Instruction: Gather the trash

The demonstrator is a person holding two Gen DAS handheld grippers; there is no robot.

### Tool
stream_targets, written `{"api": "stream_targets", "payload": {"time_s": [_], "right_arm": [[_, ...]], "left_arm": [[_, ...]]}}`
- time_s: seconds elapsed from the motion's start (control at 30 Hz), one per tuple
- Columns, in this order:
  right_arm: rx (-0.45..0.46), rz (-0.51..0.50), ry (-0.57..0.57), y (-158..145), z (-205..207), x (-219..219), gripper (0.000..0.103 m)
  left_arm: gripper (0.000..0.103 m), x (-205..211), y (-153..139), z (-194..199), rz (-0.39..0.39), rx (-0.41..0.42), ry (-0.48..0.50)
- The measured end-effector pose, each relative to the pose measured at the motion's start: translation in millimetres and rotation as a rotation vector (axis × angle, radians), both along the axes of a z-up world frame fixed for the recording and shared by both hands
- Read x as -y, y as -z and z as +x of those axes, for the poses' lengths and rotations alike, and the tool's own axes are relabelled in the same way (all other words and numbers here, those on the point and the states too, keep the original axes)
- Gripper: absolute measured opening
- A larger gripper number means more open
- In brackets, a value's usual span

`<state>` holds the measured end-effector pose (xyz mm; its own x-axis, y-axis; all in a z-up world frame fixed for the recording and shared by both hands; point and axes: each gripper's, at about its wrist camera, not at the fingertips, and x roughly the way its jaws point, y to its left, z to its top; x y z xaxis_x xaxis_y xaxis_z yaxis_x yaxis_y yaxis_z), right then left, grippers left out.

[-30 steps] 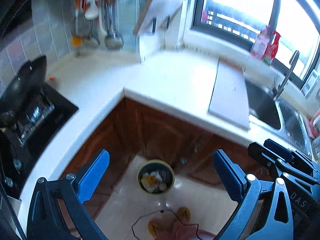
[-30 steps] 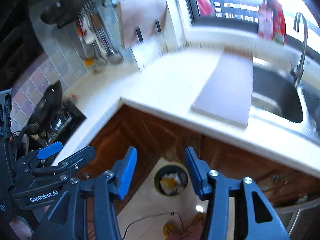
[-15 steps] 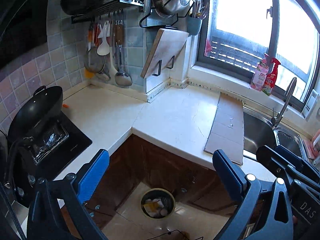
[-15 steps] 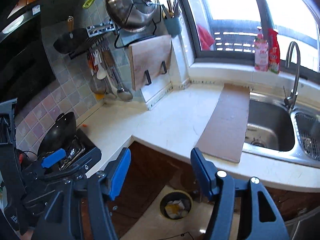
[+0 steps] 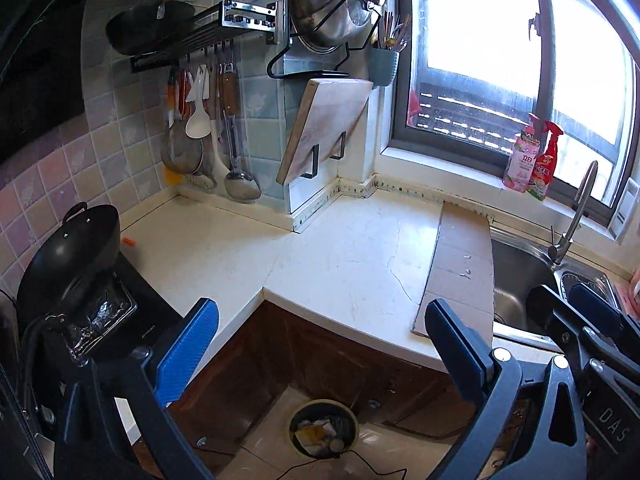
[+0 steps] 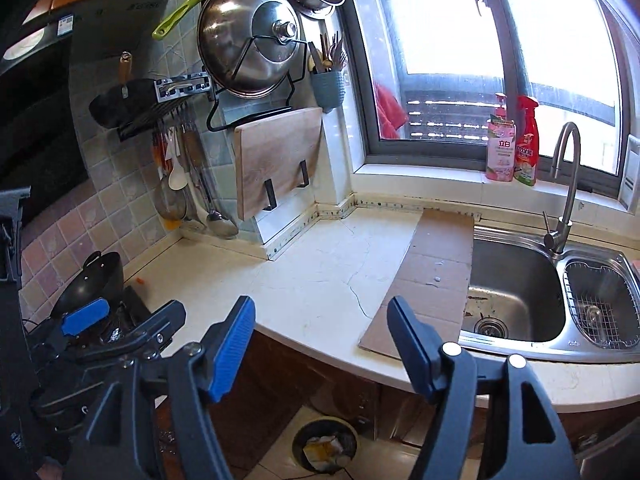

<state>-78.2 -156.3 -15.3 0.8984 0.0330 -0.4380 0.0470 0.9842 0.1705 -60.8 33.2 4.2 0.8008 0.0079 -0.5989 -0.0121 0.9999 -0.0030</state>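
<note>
L-shaped white counter [image 6: 320, 276] under a window; cardboard sheet [image 6: 432, 264] along its sink [image 6: 516, 292] edge. Trash bin [image 6: 325, 444], holding scraps, on the floor at the counter's inner corner. Left gripper [image 5: 320, 344] wide open, empty; right gripper [image 6: 320, 344] opening, empty

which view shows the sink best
The right wrist view: the sink shows whole, with drain, faucet and basket basin. In the left wrist view only a sliver of the sink shows, cut off behind the right tool.

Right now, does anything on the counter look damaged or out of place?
Yes. A crack runs across the white countertop, and a flat cardboard sheet overhangs the sink. A small orange scrap lies beside the wok.
</note>
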Motion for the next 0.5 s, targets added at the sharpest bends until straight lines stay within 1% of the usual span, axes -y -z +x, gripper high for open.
{"api": "stream_targets", "payload": {"time_s": [0.27, 0.5], "right_arm": [[-0.035, -0.002, 0.002, 3.8, 13.5, -3.1, 0.069], [-0.045, -0.015, -0.005, 3.5, 20.1, -9.0, 0.069]], "left_arm": [[0.102, -1.4, 5.2, 12.6, 0.013, -0.027, -0.014], [0.102, -5.3, 7.7, 18.3, 0.012, -0.041, -0.031]]}}
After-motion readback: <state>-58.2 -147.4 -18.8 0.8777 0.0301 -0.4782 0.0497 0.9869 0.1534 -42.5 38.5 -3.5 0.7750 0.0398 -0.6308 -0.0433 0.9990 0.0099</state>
